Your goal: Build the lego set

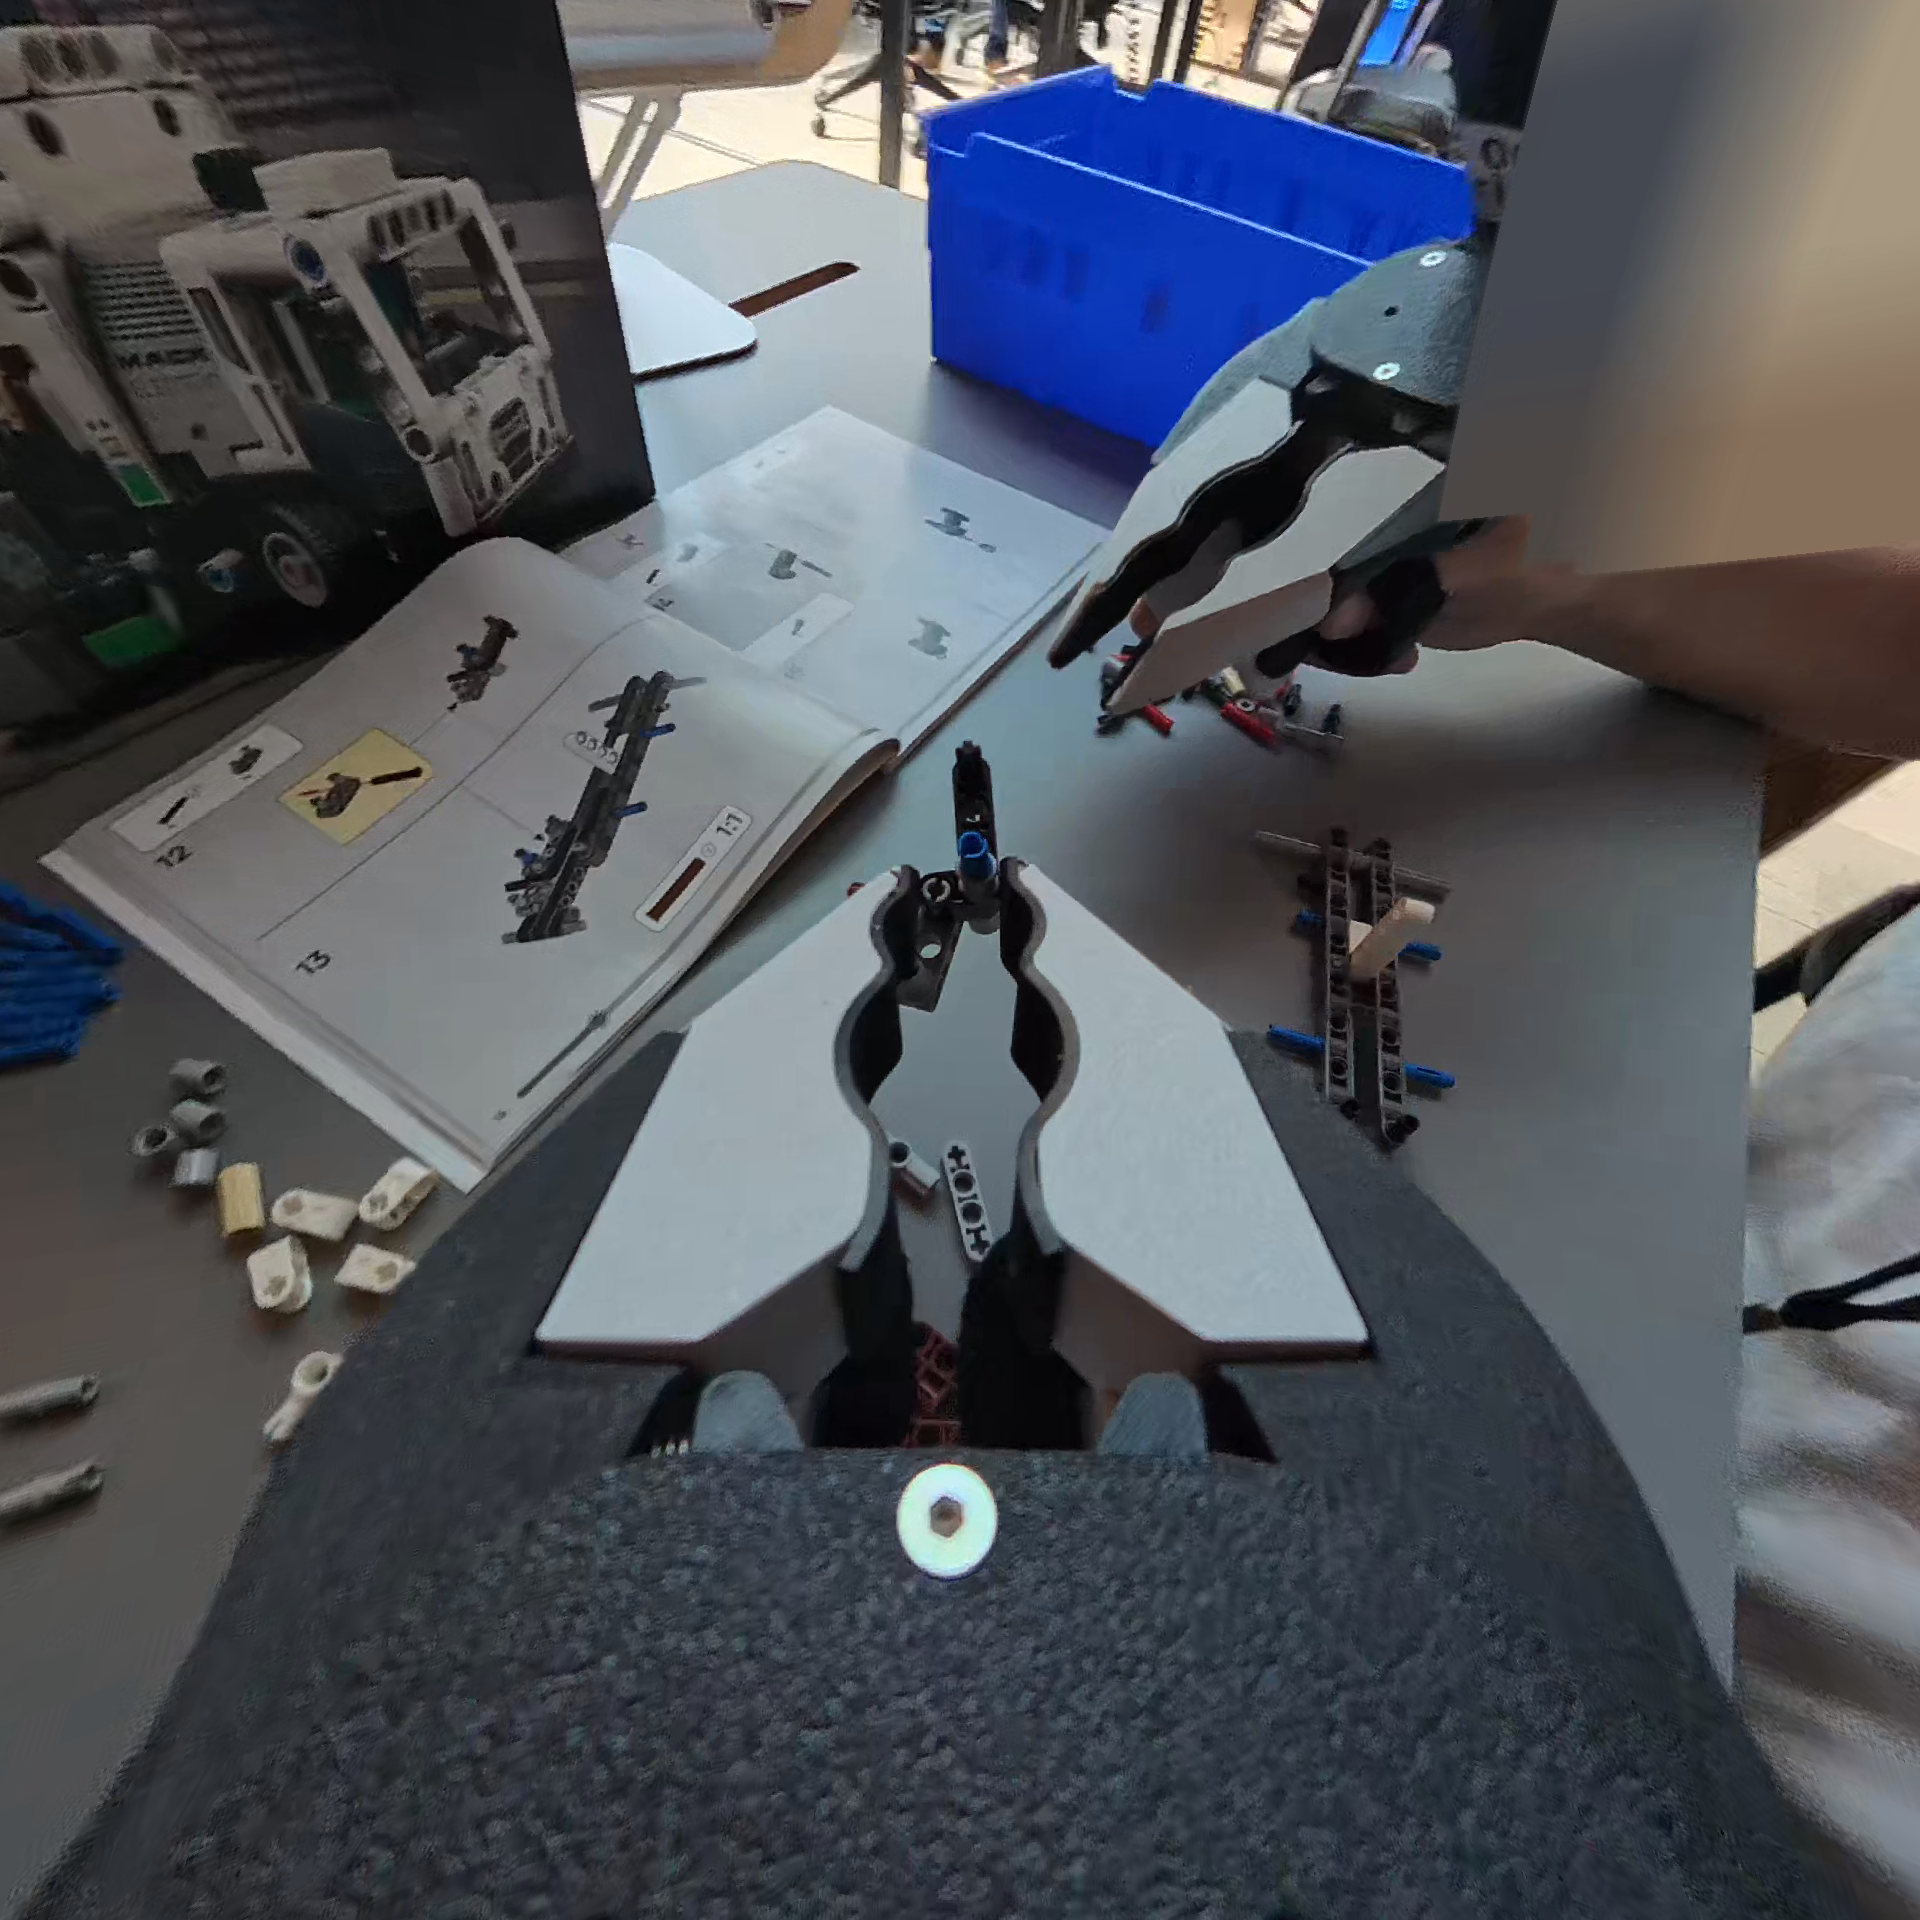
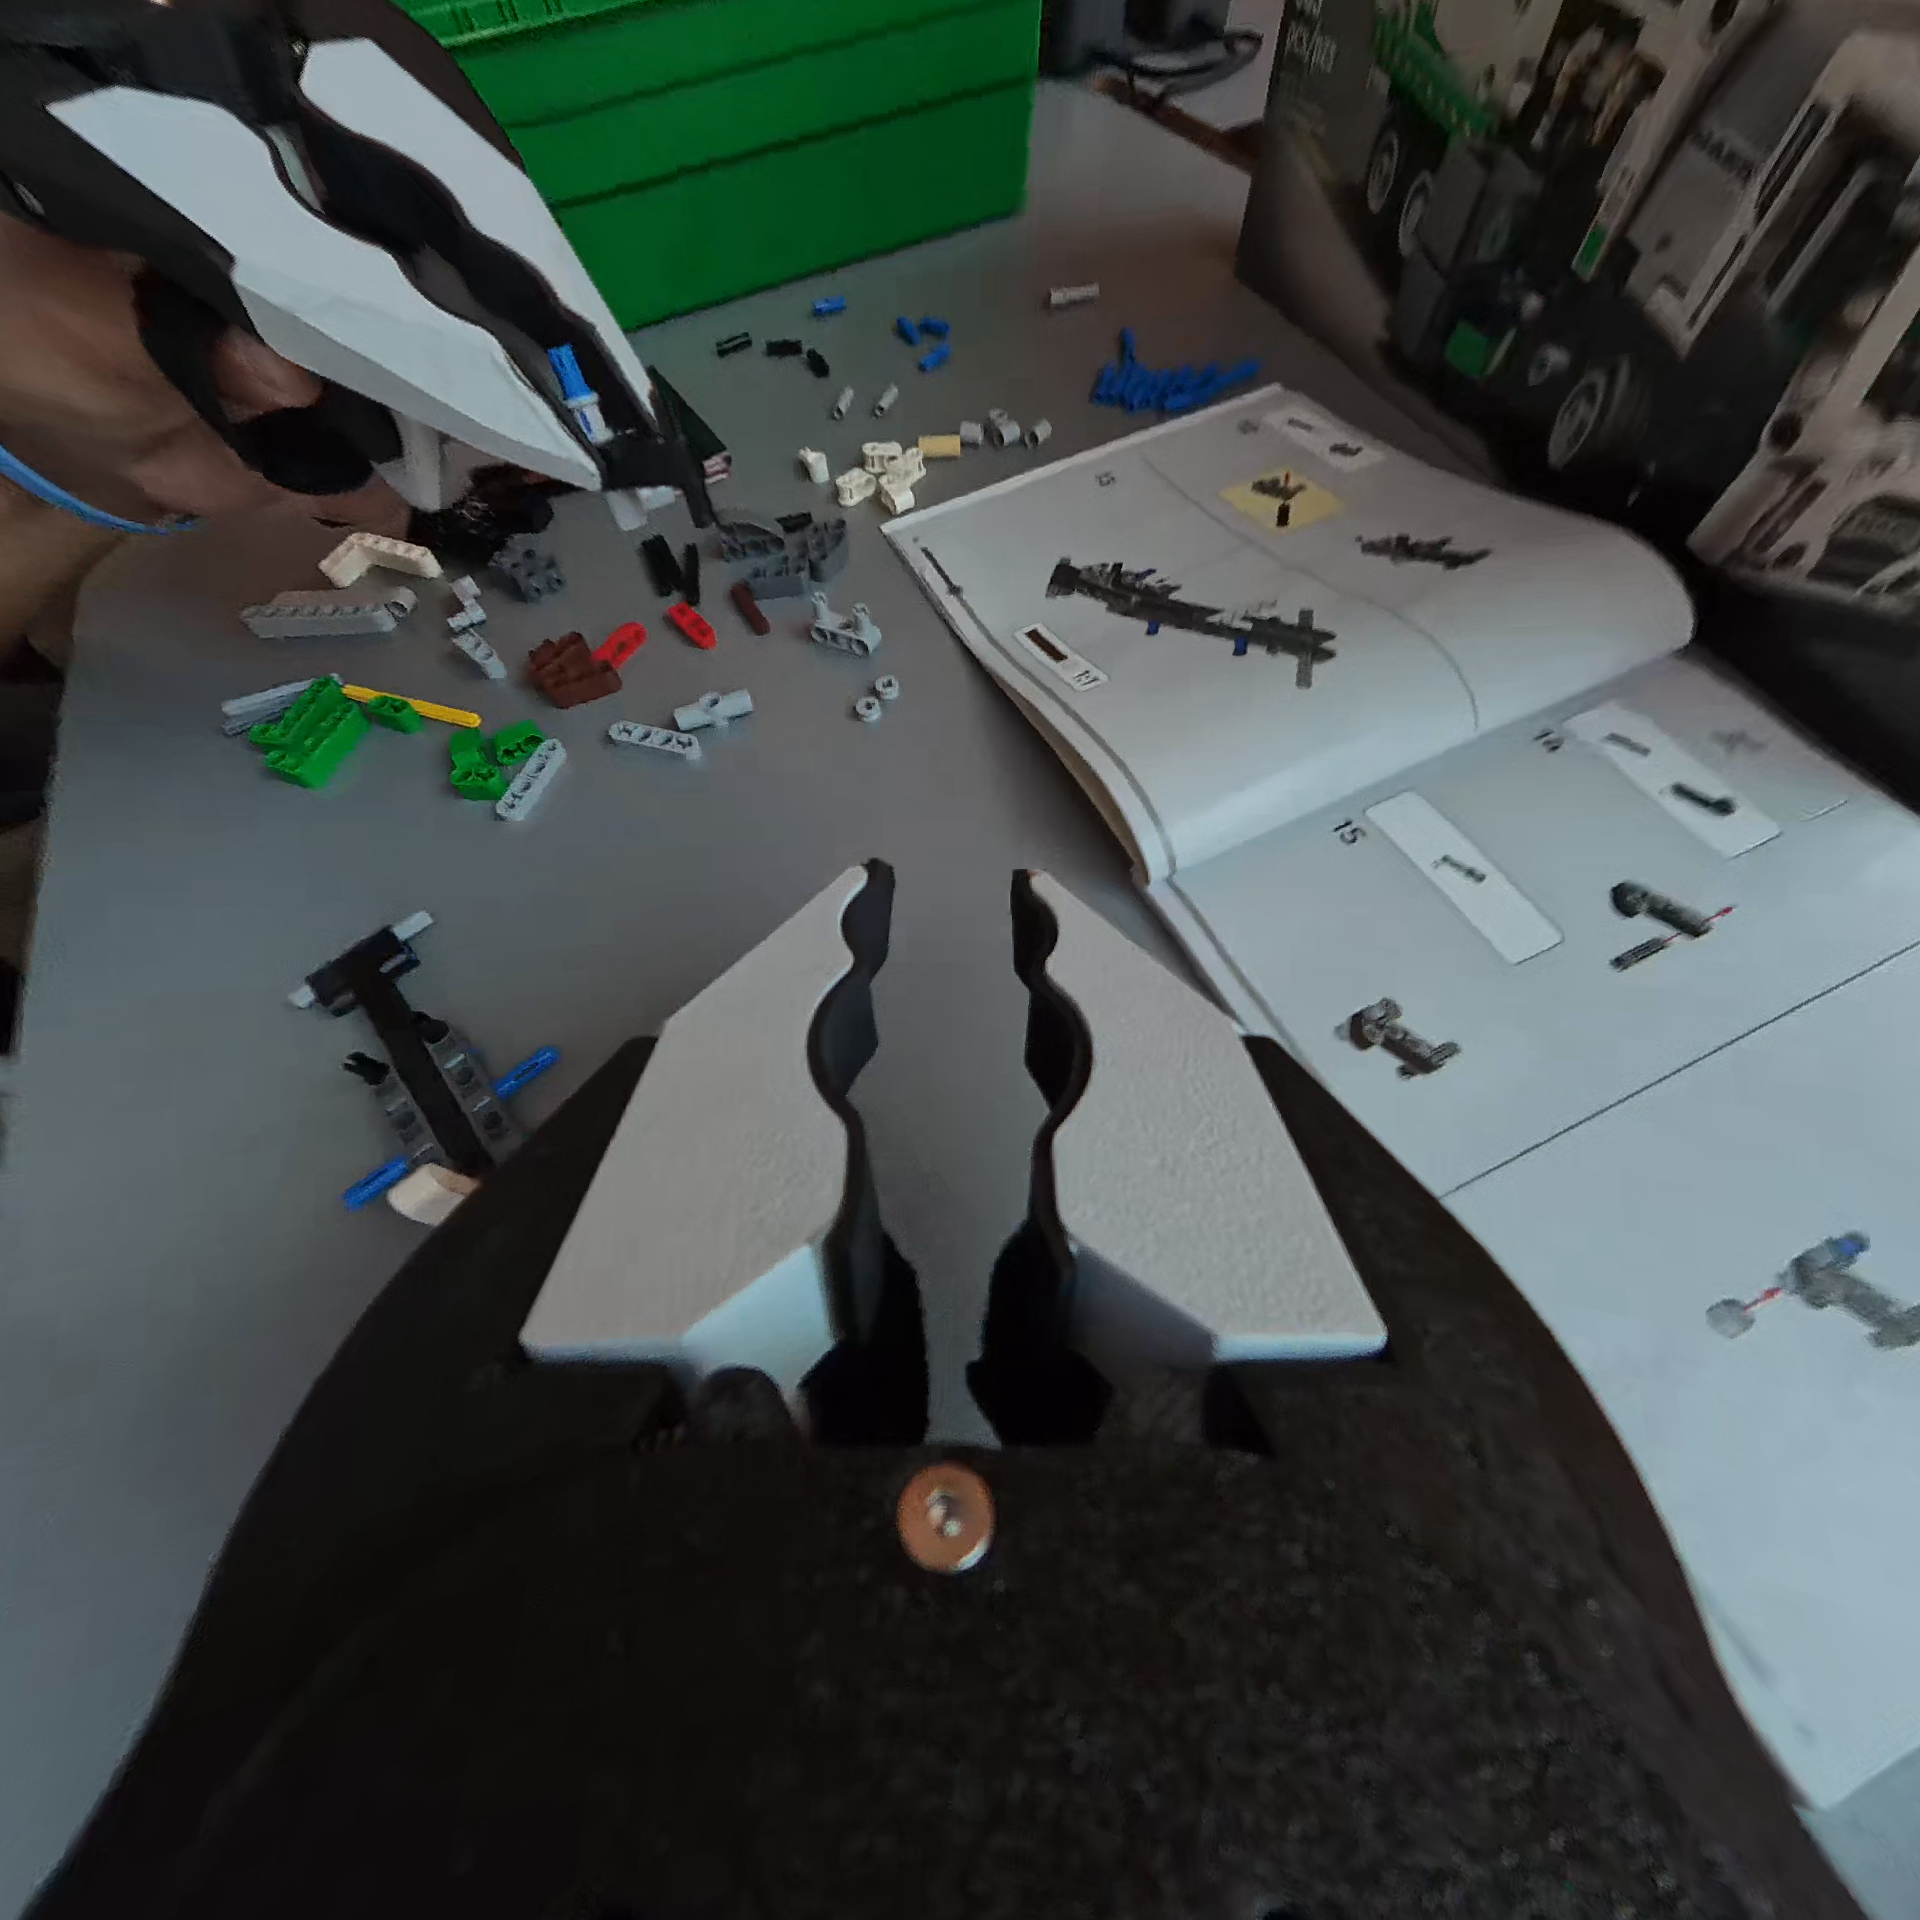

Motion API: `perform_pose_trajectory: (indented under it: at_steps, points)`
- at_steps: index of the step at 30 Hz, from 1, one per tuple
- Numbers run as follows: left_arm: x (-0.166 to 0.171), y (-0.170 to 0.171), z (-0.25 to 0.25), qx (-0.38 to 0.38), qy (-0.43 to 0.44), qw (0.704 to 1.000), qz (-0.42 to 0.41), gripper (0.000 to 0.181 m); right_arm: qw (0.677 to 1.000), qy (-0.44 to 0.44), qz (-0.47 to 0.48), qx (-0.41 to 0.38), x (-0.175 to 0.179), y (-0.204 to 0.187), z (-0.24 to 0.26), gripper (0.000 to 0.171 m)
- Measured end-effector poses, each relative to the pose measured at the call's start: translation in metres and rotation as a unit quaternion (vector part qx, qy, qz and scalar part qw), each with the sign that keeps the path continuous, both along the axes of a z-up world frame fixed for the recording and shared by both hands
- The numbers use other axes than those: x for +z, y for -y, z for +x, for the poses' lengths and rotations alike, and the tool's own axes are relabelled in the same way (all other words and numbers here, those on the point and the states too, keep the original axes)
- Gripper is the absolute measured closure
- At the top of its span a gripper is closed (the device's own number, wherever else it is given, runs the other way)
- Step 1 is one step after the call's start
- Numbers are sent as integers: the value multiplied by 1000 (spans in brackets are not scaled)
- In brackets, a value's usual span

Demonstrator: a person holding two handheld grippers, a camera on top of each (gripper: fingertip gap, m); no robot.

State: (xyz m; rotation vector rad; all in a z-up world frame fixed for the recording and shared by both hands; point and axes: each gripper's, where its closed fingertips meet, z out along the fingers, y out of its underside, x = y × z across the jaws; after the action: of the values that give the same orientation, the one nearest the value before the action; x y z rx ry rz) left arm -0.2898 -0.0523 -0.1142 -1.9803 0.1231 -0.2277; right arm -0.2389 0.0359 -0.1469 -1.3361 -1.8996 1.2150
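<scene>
My left gripper [image 1: 956, 881] is shut on a small black lego assembly with a blue pin [image 1: 974, 831], held above the grey table. It also shows in the right wrist view [image 2: 623, 468] at upper left, with the assembly [image 2: 675, 442] sticking out of its tips. My right gripper [image 2: 951, 878] is open and empty, above bare table beside the booklet. In the left wrist view it [image 1: 1091, 681] hangs over a small pile of red and black pins [image 1: 1242, 712]. A partly built dark grey frame with blue pins [image 1: 1363, 997] [image 2: 426, 1070] lies flat on the table.
An open instruction booklet [image 1: 582, 748] [image 2: 1351, 675] lies by the set's box [image 1: 260, 364] [image 2: 1662, 260]. A blue bin [image 1: 1143, 260] and a green bin [image 2: 748, 156] stand at the back. Loose parts are scattered: white connectors [image 1: 312, 1216], green beams [image 2: 312, 732], grey beams [image 2: 322, 613]. There is about 12 cm between the tips of the two grippers.
</scene>
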Motion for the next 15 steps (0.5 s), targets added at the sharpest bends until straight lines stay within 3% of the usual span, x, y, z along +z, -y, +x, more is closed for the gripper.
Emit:
perform_pose_trajectory:
  at_steps: [4,6,8,15]
  points:
    - [-7,-12,-20,-13,-63,998,-28,168,993,15,-113,-11,4,15,2,151]
    - [-9,-15,-23,-34,-74,996,-39,168,996,14,-83,-17,3,12,-2,150]
    - [-8,-21,-37,-8,-89,995,-45,168,998,-1,-51,-25,3,7,-10,150]
    - [-11,-14,-64,40,5,998,-51,168,997,9,-76,-21,-10,2,-22,146]
